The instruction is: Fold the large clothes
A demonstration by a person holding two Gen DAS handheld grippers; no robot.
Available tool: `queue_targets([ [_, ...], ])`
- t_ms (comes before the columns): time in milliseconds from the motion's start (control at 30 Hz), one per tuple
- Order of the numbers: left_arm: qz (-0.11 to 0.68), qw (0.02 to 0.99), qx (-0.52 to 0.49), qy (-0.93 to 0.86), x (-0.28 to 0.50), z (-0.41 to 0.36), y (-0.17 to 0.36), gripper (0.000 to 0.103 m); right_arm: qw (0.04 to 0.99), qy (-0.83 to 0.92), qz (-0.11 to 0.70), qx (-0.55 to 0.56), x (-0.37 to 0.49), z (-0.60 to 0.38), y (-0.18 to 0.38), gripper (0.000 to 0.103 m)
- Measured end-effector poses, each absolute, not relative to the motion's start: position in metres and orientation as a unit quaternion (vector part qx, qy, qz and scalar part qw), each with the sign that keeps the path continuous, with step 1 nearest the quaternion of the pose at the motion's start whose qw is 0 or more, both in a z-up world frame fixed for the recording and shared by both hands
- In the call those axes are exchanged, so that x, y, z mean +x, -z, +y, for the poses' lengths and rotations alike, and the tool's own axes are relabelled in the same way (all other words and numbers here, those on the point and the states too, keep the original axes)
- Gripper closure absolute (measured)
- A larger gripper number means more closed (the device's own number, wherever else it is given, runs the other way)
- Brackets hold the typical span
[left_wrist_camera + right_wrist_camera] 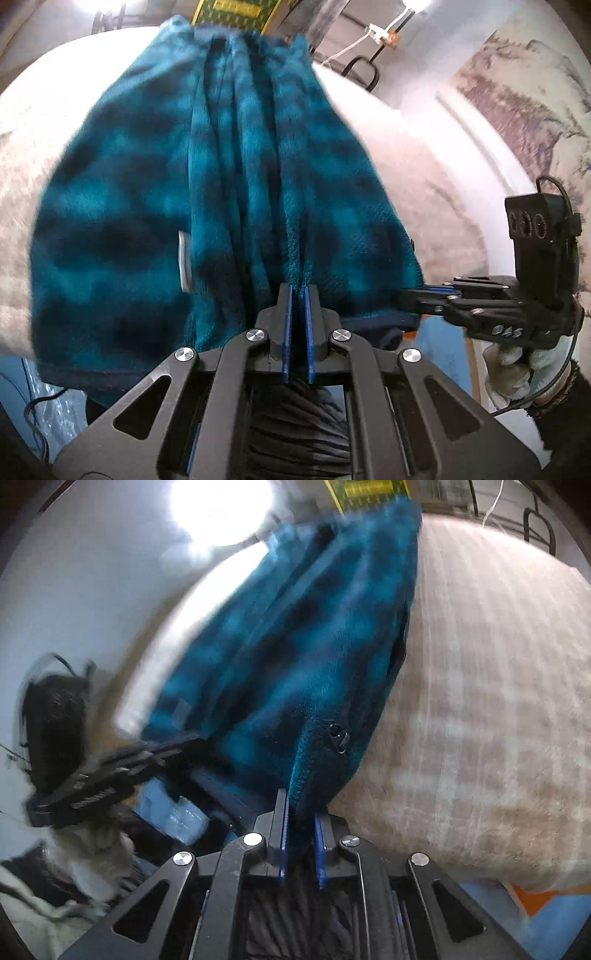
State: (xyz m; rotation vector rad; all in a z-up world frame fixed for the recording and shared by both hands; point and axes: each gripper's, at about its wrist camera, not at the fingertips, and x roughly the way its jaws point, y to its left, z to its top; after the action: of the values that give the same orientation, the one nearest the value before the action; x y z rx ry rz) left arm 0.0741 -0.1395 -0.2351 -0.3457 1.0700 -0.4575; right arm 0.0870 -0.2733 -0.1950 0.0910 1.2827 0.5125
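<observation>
The right gripper pinches a thick fold of teal-and-black plaid fleece between its blue pads — the fabric bunches upward from the jaws, with a small dark zipper pull just above the pinch. The garment stretches away over a pale, woolly cover on the right. At left, blurred, the left gripper reaches into the fleece's near edge, held by a gloved hand. A bright lamp glares at the top.
</observation>
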Motion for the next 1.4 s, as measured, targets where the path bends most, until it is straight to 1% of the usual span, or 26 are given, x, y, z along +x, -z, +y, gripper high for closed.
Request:
queue_targets([
  [67, 0.497, 0.826, -0.153, 0.219, 0.073, -0.140, 0.230, 0.099, 0.770, -0.237, 0.592, 0.021, 0.092, -0.266, 0.199, 0.091],
  [167, 0.501, 0.816, -0.174, 0.229, 0.077, -0.129, 0.216, 0.098, 0.769, -0.254, 0.585, 0.034, 0.091, -0.274, 0.184, 0.075],
  [233, 0.491, 0.819, -0.181, 0.235, 0.079, -0.121, 0.201, 0.098, 0.781, -0.258, 0.568, 0.028, 0.092, -0.283, 0.167, 0.069],
  [333, 0.471, 0.833, -0.171, 0.235, 0.092, -0.103, 0.174, 0.098, 0.809, -0.253, 0.530, 0.025, 0.106, -0.302, 0.135, 0.069],
  [500, 0.444, 0.860, -0.145, 0.207, 0.141, -0.071, 0.144, 0.098, 0.846, -0.224, 0.482, 0.040, 0.169, -0.323, 0.098, 0.069],
  [633, 0.420, 0.883, -0.131, 0.165, 0.194, -0.037, 0.136, 0.098, 0.868, -0.194, 0.457, 0.024, 0.233, -0.326, 0.095, 0.069],
  [733, 0.424, 0.884, -0.136, 0.145, 0.239, -0.019, 0.142, 0.098, 0.882, -0.168, 0.441, 0.017, 0.284, -0.332, 0.101, 0.071],
  [867, 0.434, 0.881, -0.133, 0.130, 0.298, -0.004, 0.160, 0.098, 0.883, -0.154, 0.438, 0.073, 0.363, -0.344, 0.116, 0.070],
  [900, 0.437, 0.881, -0.132, 0.127, 0.310, -0.004, 0.165, 0.098, 0.882, -0.149, 0.438, 0.086, 0.381, -0.345, 0.120, 0.069],
  [933, 0.437, 0.880, -0.134, 0.124, 0.322, -0.002, 0.169, 0.098, 0.881, -0.148, 0.438, 0.099, 0.397, -0.347, 0.122, 0.061],
  [967, 0.439, 0.879, -0.138, 0.127, 0.336, 0.000, 0.172, 0.098, 0.877, -0.146, 0.443, 0.114, 0.420, -0.346, 0.127, 0.049],
  [1000, 0.441, 0.877, -0.142, 0.129, 0.352, 0.001, 0.175, 0.098, 0.875, -0.141, 0.447, 0.120, 0.437, -0.344, 0.131, 0.044],
  [1133, 0.438, 0.876, -0.155, 0.128, 0.409, 0.002, 0.181, 0.097, 0.864, -0.108, 0.477, 0.122, 0.498, -0.323, 0.151, 0.043],
  [1200, 0.445, 0.872, -0.158, 0.127, 0.442, -0.002, 0.185, 0.082, 0.858, -0.086, 0.495, 0.104, 0.519, -0.313, 0.161, 0.043],
  [1233, 0.448, 0.871, -0.157, 0.124, 0.455, -0.004, 0.187, 0.068, 0.857, -0.077, 0.500, 0.094, 0.529, -0.307, 0.166, 0.043],
  [1267, 0.448, 0.873, -0.154, 0.118, 0.471, -0.007, 0.189, 0.060, 0.856, -0.072, 0.504, 0.088, 0.531, -0.304, 0.168, 0.043],
  [1333, 0.456, 0.871, -0.149, 0.108, 0.493, -0.013, 0.194, 0.058, 0.852, -0.056, 0.516, 0.071, 0.546, -0.294, 0.178, 0.043],
  [1367, 0.472, 0.864, -0.144, 0.102, 0.510, -0.019, 0.202, 0.056, 0.849, -0.047, 0.522, 0.062, 0.552, -0.292, 0.182, 0.043],
  [1400, 0.484, 0.858, -0.140, 0.098, 0.521, -0.023, 0.207, 0.055, 0.846, -0.040, 0.529, 0.054, 0.557, -0.289, 0.186, 0.043],
])
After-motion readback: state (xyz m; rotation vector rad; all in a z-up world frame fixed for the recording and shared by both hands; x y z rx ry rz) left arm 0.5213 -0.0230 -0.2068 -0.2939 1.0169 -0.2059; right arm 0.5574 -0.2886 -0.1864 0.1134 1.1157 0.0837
